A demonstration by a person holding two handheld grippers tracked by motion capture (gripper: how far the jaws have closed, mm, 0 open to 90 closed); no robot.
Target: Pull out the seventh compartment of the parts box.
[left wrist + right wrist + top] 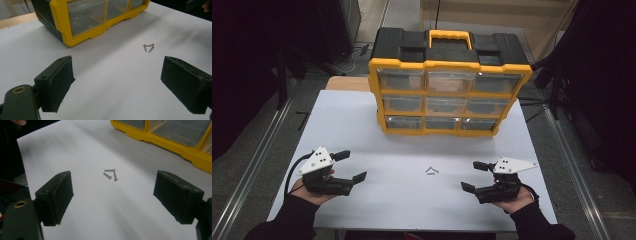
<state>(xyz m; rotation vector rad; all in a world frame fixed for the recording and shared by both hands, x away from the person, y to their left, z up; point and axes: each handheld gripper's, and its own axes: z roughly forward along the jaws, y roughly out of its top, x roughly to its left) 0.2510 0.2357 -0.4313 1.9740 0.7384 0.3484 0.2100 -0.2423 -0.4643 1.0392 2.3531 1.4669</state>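
**Two open grippers flanking three screws**

High view: the left gripper [352, 166] and right gripper [474, 176], jaws apart, are hovering at lower left and lower right; the screws [431, 171] are lying lower centre on the bench [362, 125], below the yellow organizer [450, 95].

Left gripper view: the screws [149, 47] are lying right of centre.

Right gripper view: the screws [110, 174] are lying at centre.

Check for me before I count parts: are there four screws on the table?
No, the right gripper view shows three screws lying together on the white table.

Three small silver screws [110, 173] lie flat in a loose cluster on the white surface [377, 185], tips nearly touching.
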